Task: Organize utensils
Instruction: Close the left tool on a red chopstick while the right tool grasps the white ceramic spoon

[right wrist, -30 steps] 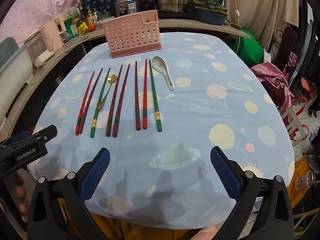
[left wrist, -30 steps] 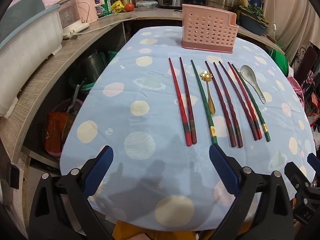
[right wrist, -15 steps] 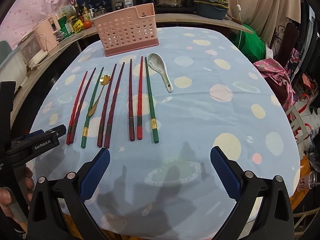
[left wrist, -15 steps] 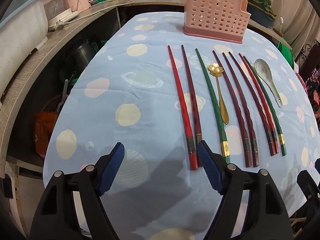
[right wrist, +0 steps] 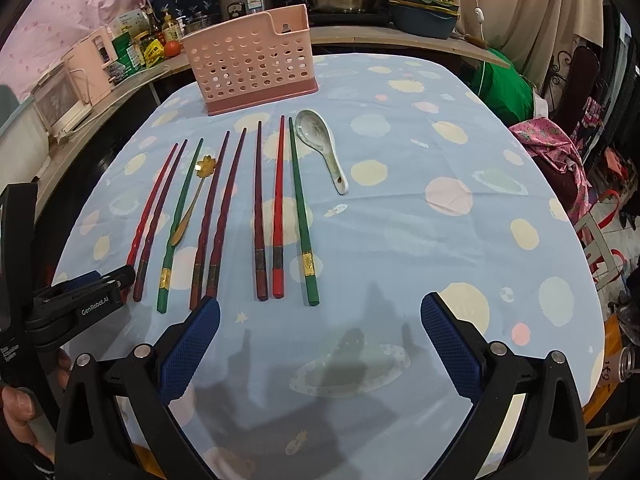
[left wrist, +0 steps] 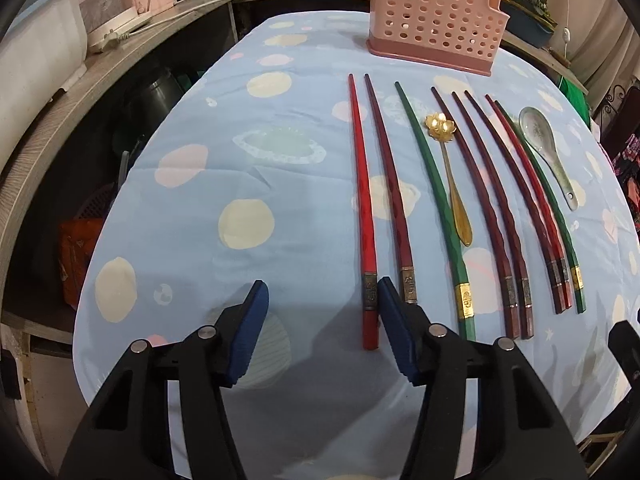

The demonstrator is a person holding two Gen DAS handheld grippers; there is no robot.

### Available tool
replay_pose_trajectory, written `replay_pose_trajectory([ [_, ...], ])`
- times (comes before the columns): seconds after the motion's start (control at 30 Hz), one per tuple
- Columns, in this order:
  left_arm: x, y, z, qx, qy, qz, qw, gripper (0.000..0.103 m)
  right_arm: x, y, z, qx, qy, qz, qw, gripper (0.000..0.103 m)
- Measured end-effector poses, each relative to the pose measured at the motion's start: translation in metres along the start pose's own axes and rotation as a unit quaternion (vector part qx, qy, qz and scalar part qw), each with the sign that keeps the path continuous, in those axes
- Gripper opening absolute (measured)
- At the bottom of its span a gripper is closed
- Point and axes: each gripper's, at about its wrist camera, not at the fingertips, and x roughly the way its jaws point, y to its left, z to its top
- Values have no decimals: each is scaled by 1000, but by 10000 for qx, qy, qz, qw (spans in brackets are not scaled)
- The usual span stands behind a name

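Several red, dark red and green chopsticks lie side by side on the blue spotted tablecloth. The leftmost is a bright red chopstick. A gold flower spoon and a white ceramic spoon lie among them. A pink perforated utensil holder stands behind them, also seen in the right wrist view. My left gripper is open, low over the cloth, its right finger beside the red chopstick's near end. My right gripper is open above the cloth, near the chopstick ends.
A wooden counter curves around the left with appliances, bottles and pots. Bins and a pot sit under it. At the right there are a chair with pink cloth and the table edge.
My left gripper has moved forward and down toward the leftmost chopsticks, and its jaws have narrowed. My right gripper has moved slightly forward.
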Motion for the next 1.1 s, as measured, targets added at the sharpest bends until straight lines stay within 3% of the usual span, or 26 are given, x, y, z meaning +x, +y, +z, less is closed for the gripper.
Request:
replay_pose_trajectory([
  [0.07,0,0,-1,11,-16,-10,10000,53,3,0,2,-9,4,3,10000,96],
  [0.2,-2,2,0,1,-38,-35,10000,36,7,-1,8,5,-29,-15,10000,96],
  [0.33,-3,3,0,1,-15,-83,10000,25,13,-6,17,64,-83,-19,9999,96],
  [0.5,-4,2,1,30,24,-117,9999,10,25,-15,33,151,-107,-15,9998,88],
  [0.87,-1,2,6,-13,93,-161,9998,10,67,-25,73,193,-6,150,9997,50],
  [1.1,0,3,6,-32,119,-183,9998,10,86,-22,89,137,-5,212,9997,40],
])
